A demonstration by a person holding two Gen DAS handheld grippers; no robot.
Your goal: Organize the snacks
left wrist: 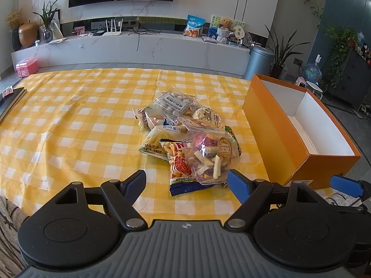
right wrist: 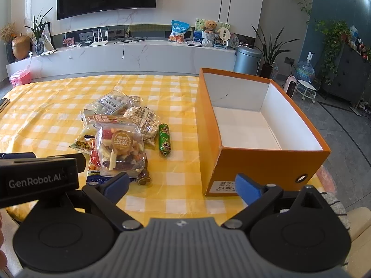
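Note:
A pile of snack bags (left wrist: 185, 134) lies on the yellow checked tablecloth (left wrist: 69, 125); it also shows in the right wrist view (right wrist: 118, 134). On top is a clear bag of mixed dried fruit (right wrist: 120, 153). A green sausage stick (right wrist: 164, 140) lies beside the pile. An open orange box (right wrist: 259, 125) with a white, empty inside stands to the right; it also shows in the left wrist view (left wrist: 299, 129). My left gripper (left wrist: 186, 185) is open just in front of the pile. My right gripper (right wrist: 183, 185) is open between the pile and the box.
A dark flat object (left wrist: 11, 102) lies at the table's left edge. Behind the table are a white TV bench (left wrist: 139, 46), a grey bin (left wrist: 258, 62) and potted plants (left wrist: 283, 53). The left gripper's body (right wrist: 34, 178) shows in the right wrist view.

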